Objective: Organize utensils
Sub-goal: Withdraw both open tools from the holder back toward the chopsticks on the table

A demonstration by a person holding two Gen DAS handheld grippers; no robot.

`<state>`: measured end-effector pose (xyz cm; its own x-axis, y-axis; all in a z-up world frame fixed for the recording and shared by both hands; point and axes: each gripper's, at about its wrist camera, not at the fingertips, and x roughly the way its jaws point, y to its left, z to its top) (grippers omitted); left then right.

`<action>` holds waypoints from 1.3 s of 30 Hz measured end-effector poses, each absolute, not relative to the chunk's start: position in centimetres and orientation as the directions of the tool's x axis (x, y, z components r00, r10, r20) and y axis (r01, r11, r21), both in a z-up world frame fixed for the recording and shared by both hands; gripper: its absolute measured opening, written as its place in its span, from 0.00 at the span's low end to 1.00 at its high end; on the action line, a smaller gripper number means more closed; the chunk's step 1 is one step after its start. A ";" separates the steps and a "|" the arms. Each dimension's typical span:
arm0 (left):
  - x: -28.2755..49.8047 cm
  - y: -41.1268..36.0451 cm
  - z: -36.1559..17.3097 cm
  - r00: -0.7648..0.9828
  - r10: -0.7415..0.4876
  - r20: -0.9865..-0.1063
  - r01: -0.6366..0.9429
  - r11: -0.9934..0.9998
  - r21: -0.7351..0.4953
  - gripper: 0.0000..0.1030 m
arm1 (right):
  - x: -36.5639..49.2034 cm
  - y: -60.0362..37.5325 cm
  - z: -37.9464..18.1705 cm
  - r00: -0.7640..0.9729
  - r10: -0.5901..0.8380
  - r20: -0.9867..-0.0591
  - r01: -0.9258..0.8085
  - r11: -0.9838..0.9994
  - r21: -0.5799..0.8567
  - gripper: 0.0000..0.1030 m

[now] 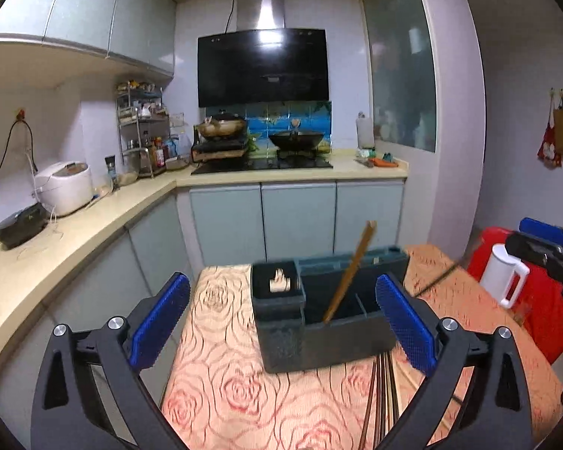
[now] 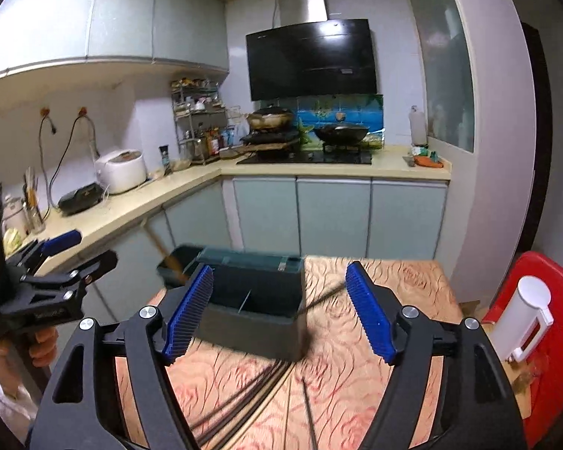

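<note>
1. Chopsticks [image 1: 351, 270], wooden and brown, lean tilted inside the utensil holder [image 1: 330, 322], tips down in a rear compartment, tops poking above its rim.
2. That utensil holder is a dark grey plastic box, rectangular, split by thin dividers, with a taller square cup at its left end; it stands on the table [image 1: 221, 375], whose cloth is a peach fabric with a woven rose pattern.
3. More chopsticks [image 1: 384, 393], slim dark and brown sticks, lie flat on the cloth just in front of the holder, bunched side by side.
4. Left gripper [image 1: 281, 322] is released: its ribbed blue rubber pads stand wide apart in front of the holder, gripping nothing.
5. Right gripper [image 2: 277, 313] is released too, black angular arms spread, blue ridged pads on either side of the holder in its view, nothing clasped.
6. Right of the holder, beyond the table edge, a white plastic kettle [image 1: 505, 275] sits against a red plastic stool [image 1: 544, 300].
7. A hand [image 2: 43, 345] grips the left gripper's handle, left of the holder.
</note>
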<state>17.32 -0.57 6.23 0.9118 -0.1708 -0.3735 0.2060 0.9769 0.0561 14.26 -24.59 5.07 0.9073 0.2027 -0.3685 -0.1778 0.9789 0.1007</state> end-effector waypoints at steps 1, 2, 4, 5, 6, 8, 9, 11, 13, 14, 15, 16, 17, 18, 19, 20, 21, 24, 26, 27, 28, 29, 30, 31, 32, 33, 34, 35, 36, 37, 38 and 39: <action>16.9 -0.5 5.8 0.911 -0.168 -0.378 0.204 0.977 0.058 0.93 | 13.6 -24.3 4.3 0.903 0.207 -0.376 -0.183 0.978 0.097 0.72; 16.4 -0.3 5.4 0.911 -0.161 -0.379 0.199 0.978 0.063 0.93 | 13.2 -24.1 3.8 0.900 0.209 -0.382 -0.187 0.978 0.095 0.72; 15.6 -0.2 4.8 0.911 -0.152 -0.383 0.191 0.979 0.066 0.93 | 12.0 -23.5 2.6 0.893 0.219 -0.394 -0.199 0.976 0.091 0.72; 15.3 0.0 4.5 0.910 -0.149 -0.387 0.188 0.980 0.065 0.93 | 11.6 -23.2 2.3 0.892 0.219 -0.396 -0.200 0.976 0.089 0.72; 15.0 0.1 4.1 0.908 -0.145 -0.394 0.184 0.981 0.062 0.93 | 11.2 -23.0 2.0 0.891 0.219 -0.399 -0.201 0.976 0.087 0.73; 14.3 0.4 3.4 0.903 -0.139 -0.407 0.177 0.983 0.056 0.93 | 10.1 -22.5 1.2 0.896 0.203 -0.395 -0.193 0.979 0.065 0.76; 14.2 0.5 3.2 0.900 -0.139 -0.412 0.176 0.983 0.054 0.93 | 9.7 -22.4 1.0 0.898 0.196 -0.393 -0.189 0.980 0.055 0.78; 13.7 0.8 2.5 0.893 -0.137 -0.428 0.174 0.984 0.047 0.93 | 9.0 -22.0 0.6 0.905 0.176 -0.386 -0.180 0.983 0.026 0.79; 13.4 0.9 2.0 0.888 -0.133 -0.440 0.170 0.985 0.045 0.93 | 8.3 -21.8 0.2 0.910 0.163 -0.382 -0.173 0.985 0.008 0.80; 13.3 1.0 1.6 0.885 -0.128 -0.447 0.166 0.985 0.047 0.93 | 7.9 -21.8 0.0 0.912 0.156 -0.380 -0.168 0.986 0.001 0.82; 13.2 1.2 1.4 0.884 -0.125 -0.451 0.163 0.986 0.047 0.93 | 7.6 -21.8 -0.1 0.913 0.151 -0.380 -0.164 0.986 -0.003 0.82; 13.1 1.4 1.1 0.881 -0.123 -0.457 0.160 0.986 0.044 0.93 | 7.3 -21.8 -0.3 0.913 0.144 -0.381 -0.159 0.987 -0.007 0.83; 12.9 1.5 0.9 0.878 -0.123 -0.463 0.158 0.987 0.038 0.93 | 7.1 -22.0 -0.6 0.913 0.142 -0.382 -0.156 0.988 -0.006 0.83; 12.8 1.7 0.6 0.876 -0.124 -0.467 0.156 0.987 0.031 0.93 | 6.9 -22.1 -0.8 0.912 0.139 -0.386 -0.153 0.988 -0.005 0.83; 12.7 1.9 0.4 0.872 -0.125 -0.474 0.154 0.988 0.022 0.93 | 6.7 -22.2 -0.9 0.911 0.136 -0.388 -0.150 0.989 -0.005 0.83; 12.6 2.2 0.2 0.867 -0.127 -0.481 0.153 0.988 0.014 0.93 | 6.5 -22.3 -1.2 0.911 0.130 -0.392 -0.144 0.990 -0.006 0.83; 12.5 2.3 0.0 0.864 -0.128 -0.487 0.150 0.989 0.006 0.93 | 6.3 -22.3 -1.4 0.910 0.125 -0.394 -0.140 0.990 -0.008 0.83; 12.2 2.8 -0.5 0.860 -0.130 -0.494 0.144 0.990 -0.009 0.93 | 5.9 -22.6 -2.1 0.909 0.105 -0.403 -0.121 0.993 -0.016 0.83; 12.0 3.0 -0.8 0.858 -0.129 -0.498 0.141 0.990 -0.014 0.93 | 5.6 -22.8 -2.6 0.907 0.091 -0.411 -0.111 0.993 -0.026 0.83; 11.9 3.1 -1.0 0.857 -0.129 -0.500 0.139 0.990 -0.017 0.93 | 5.4 -22.9 -2.9 0.906 0.082 -0.415 -0.103 0.994 -0.028 0.83; 11.7 3.3 -1.2 0.855 -0.129 -0.503 0.137 0.990 -0.021 0.93 | 5.3 -23.1 -3.1 0.905 0.075 -0.418 -0.096 0.995 -0.030 0.83; 11.7 3.4 -1.3 0.854 -0.129 -0.505 0.136 0.990 -0.024 0.93 | 5.1 -23.2 -3.4 0.904 0.066 -0.422 -0.089 0.995 -0.035 0.83; 11.5 3.6 -1.6 0.851 -0.131 -0.508 0.136 0.990 -0.028 0.93 | 5.0 -23.4 -3.7 0.903 0.060 -0.425 -0.084 0.996 -0.039 0.83; 11.3 3.8 -1.9 0.849 -0.136 -0.511 0.139 0.990 -0.031 0.93 | 4.8 -23.6 -4.1 0.902 0.050 -0.429 -0.077 0.996 -0.046 0.83; 11.1 4.0 -2.1 0.846 -0.139 -0.514 0.142 0.989 -0.034 0.93 | 4.7 -23.8 -4.4 0.900 0.042 -0.434 -0.071 0.996 -0.051 0.83; 10.9 4.3 -2.5 0.841 -0.144 -0.521 0.146 0.989 -0.037 0.93 | 4.5 -24.0 -4.7 0.898 0.035 -0.439 -0.066 0.996 -0.054 0.83; 10.7 4.6 -3.0 0.835 -0.150 -0.530 0.153 0.987 -0.040 0.93 | 4.4 -24.2 -5.1 0.894 0.029 -0.447 -0.060 0.997 -0.055 0.83; 10.6 4.8 -3.4 0.827 -0.158 -0.539 0.161 0.986 -0.043 0.93 | 4.3 -24.5 -5.5 0.891 0.026 -0.454 -0.056 0.997 -0.054 0.83; 10.5 5.0 -4.0 0.816 -0.170 -0.552 0.174 0.984 -0.046 0.93 | 4.1 -24.7 -5.8 0.888 0.026 -0.459 -0.055 0.997 -0.051 0.83; 10.4 5.2 -4.4 0.810 -0.177 -0.559 0.182 0.982 -0.048 0.93 | 4.0 -25.0 -6.3 0.883 0.023 -0.468 -0.052 0.997 -0.049 0.83; 10.3 5.4 -4.9 0.802 -0.183 -0.569 0.190 0.981 -0.047 0.93 | 3.9 -25.2 -6.7 0.880 0.018 -0.474 -0.046 0.998 -0.049 0.83; 10.1 5.6 -5.5 0.797 -0.184 -0.575 0.194 0.980 -0.044 0.93 | 3.9 -25.4 -7.1 0.876 0.012 -0.481 -0.041 0.998 -0.050 0.83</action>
<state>10.13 5.58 -5.47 0.7972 -0.1836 -0.5752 0.1942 0.9800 -0.0438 3.93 -25.36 -7.08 0.8765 0.0120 -0.4813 -0.0409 0.9979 -0.0496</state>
